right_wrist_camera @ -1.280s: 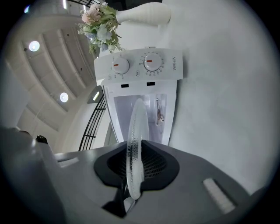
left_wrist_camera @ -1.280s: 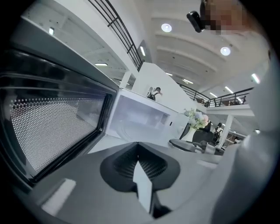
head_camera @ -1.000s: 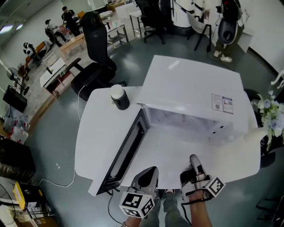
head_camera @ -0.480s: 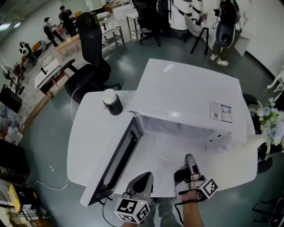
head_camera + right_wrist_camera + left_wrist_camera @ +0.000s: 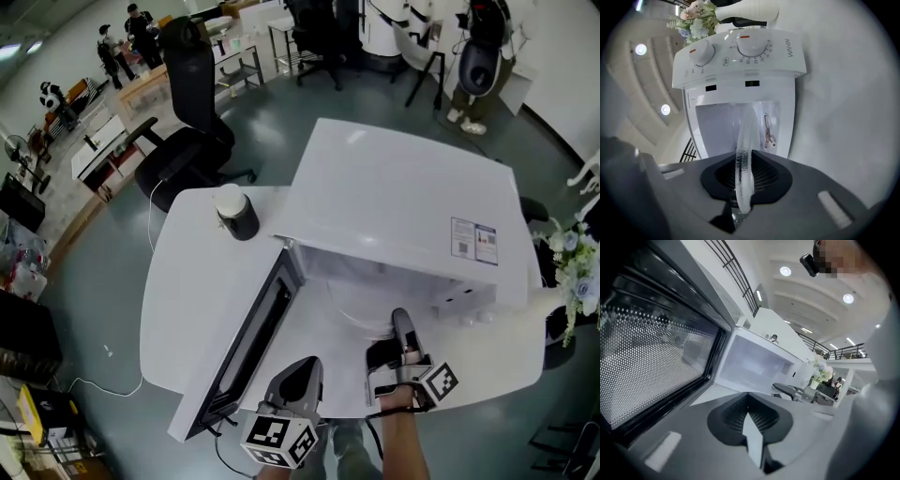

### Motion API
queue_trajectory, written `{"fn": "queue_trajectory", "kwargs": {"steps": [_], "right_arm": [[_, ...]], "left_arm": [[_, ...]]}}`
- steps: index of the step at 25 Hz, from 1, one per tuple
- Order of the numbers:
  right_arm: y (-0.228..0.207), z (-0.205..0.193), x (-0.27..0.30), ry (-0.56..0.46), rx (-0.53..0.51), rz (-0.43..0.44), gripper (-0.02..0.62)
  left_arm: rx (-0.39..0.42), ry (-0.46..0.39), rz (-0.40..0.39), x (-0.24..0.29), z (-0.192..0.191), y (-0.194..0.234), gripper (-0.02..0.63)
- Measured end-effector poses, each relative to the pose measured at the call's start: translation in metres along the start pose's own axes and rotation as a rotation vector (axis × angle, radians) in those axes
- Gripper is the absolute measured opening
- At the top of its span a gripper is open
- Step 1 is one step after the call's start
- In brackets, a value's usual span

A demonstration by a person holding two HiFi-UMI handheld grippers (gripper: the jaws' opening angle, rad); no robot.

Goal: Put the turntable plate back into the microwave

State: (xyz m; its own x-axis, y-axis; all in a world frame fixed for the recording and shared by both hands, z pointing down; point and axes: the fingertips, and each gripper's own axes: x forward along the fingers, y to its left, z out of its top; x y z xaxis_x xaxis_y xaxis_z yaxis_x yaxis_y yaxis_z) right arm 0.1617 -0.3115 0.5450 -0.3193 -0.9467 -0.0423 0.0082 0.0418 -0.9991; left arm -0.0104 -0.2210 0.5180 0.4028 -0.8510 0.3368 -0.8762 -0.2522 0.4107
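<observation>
The white microwave (image 5: 394, 206) stands on the table with its door (image 5: 253, 342) swung wide open to the left. My right gripper (image 5: 400, 323) is shut on the rim of the clear glass turntable plate (image 5: 361, 314), which reaches from the jaws into the mouth of the cavity. In the right gripper view the plate's rim (image 5: 743, 150) runs edge-on between the jaws of the right gripper (image 5: 744, 183), pointing into the cavity (image 5: 717, 129) beside the dial panel (image 5: 740, 51). My left gripper (image 5: 303, 370) is shut and holds nothing, near the table's front edge beside the door (image 5: 656, 362).
A black cup with a white lid (image 5: 234, 214) stands on the white table (image 5: 178, 300) left of the microwave. A flower bouquet (image 5: 572, 262) is at the right edge. A black office chair (image 5: 192, 122) and people stand farther off.
My right gripper has carried the plate forward, closer into the microwave's opening. The left gripper has shifted only slightly beside the door.
</observation>
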Motion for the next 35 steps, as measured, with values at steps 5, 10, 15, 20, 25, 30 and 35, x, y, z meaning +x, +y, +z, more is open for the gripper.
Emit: {"fn": "queue_trajectory", "kwargs": {"steps": [5,10,15,20,25,30,35], "right_arm": [[-0.002,0.003,0.012,-0.020,0.002,-0.002,0.048],[-0.003,0.007,0.024,-0.050,-0.002,-0.006,0.048],[-0.003,0.013,0.035,-0.069,-0.008,-0.009,0.048],[-0.003,0.018,0.047,-0.081,-0.023,-0.016,0.048],[-0.005,0.020,0.059,-0.097,-0.015,-0.012,0.048],[-0.008,0.023,0.070,-0.113,-0.015,-0.022,0.048],[-0.010,0.028,0.078,-0.126,-0.008,-0.024,0.048]], "left_arm": [[-0.003,0.005,0.013,0.004,0.002,0.008,0.000],[0.020,0.008,0.013,0.008,0.005,0.014,0.000],[0.023,0.011,0.013,0.013,0.008,0.018,0.000],[0.033,0.012,0.015,0.017,0.011,0.021,0.000],[0.034,0.018,0.010,0.022,0.012,0.023,0.000],[0.037,0.030,-0.007,0.027,0.011,0.019,0.000],[0.034,0.040,-0.015,0.032,0.008,0.017,0.000]]}}
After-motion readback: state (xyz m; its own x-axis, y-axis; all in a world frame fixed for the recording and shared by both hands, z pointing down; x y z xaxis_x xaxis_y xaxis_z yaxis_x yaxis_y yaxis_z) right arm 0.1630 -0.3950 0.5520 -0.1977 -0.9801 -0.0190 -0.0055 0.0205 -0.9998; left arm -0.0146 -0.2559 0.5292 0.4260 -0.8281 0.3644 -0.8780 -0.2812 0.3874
